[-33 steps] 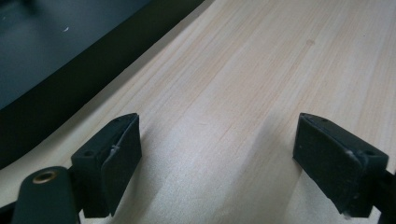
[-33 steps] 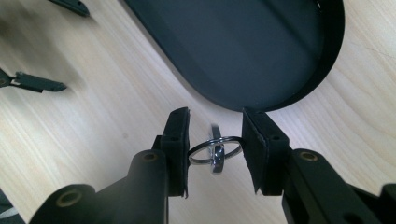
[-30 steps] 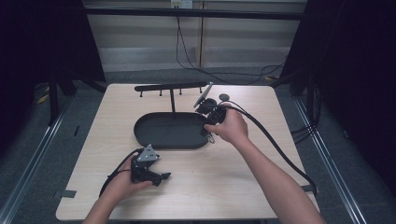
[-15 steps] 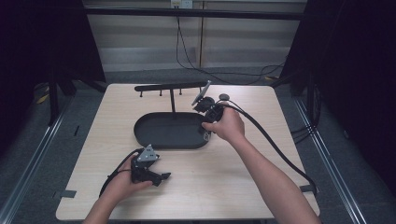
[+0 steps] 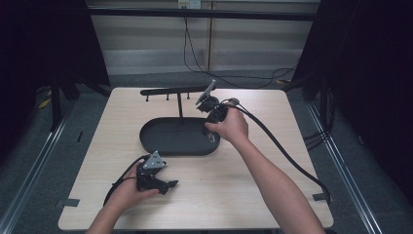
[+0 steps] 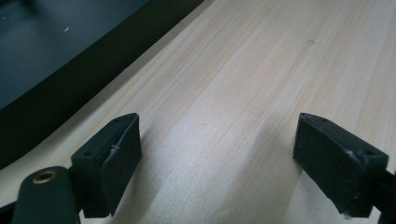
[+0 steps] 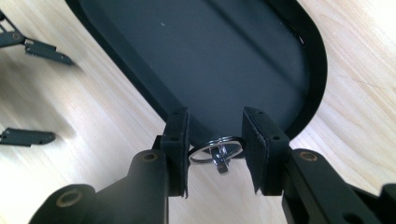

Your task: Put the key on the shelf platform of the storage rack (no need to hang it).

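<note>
Above the black tray (image 7: 261,56), right gripper (image 7: 215,140) grips a key ring (image 7: 215,151).

One black oval tray (image 5: 160,146) mid-desk. One black stand with a crossbar (image 5: 168,90) by the desk's far edge. One metal key ring (image 7: 215,150). Two handheld grippers: left gripper (image 5: 168,184) near the desk's front edge, right gripper (image 5: 210,135) at the tray's right end
</note>
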{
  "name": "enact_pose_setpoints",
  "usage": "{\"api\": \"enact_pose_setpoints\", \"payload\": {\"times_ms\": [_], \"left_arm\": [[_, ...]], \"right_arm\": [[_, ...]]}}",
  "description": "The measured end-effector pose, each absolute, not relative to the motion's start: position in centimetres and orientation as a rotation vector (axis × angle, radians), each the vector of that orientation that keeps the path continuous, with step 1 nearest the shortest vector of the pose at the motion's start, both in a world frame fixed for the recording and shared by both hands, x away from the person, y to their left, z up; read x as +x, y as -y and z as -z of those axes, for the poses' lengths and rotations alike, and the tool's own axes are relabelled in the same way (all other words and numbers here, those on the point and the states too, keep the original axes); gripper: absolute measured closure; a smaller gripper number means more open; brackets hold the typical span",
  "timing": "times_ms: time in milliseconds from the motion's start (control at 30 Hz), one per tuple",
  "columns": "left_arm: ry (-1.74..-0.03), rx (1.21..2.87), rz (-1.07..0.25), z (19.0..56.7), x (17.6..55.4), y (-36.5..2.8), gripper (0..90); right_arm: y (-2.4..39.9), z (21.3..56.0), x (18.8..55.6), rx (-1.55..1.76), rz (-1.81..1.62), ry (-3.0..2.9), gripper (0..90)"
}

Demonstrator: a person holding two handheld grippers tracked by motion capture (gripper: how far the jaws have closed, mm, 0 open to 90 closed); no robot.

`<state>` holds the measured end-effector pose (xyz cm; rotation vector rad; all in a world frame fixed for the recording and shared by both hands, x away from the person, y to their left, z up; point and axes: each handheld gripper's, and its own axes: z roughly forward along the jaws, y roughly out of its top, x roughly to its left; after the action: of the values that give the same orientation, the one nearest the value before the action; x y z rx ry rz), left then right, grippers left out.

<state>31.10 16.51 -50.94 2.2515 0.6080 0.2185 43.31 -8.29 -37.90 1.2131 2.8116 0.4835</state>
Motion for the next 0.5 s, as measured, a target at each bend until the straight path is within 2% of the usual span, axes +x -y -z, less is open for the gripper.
{"api": "enact_pose_setpoints", "payload": {"times_ms": [500], "left_arm": [[-0.608, 2.252, -0.218, 50.9, 31.1, -16.5, 15.1]], "right_arm": [[7.1, 38.2, 44.2, 1.219, -0.491, -2.808, 63.3]]}}
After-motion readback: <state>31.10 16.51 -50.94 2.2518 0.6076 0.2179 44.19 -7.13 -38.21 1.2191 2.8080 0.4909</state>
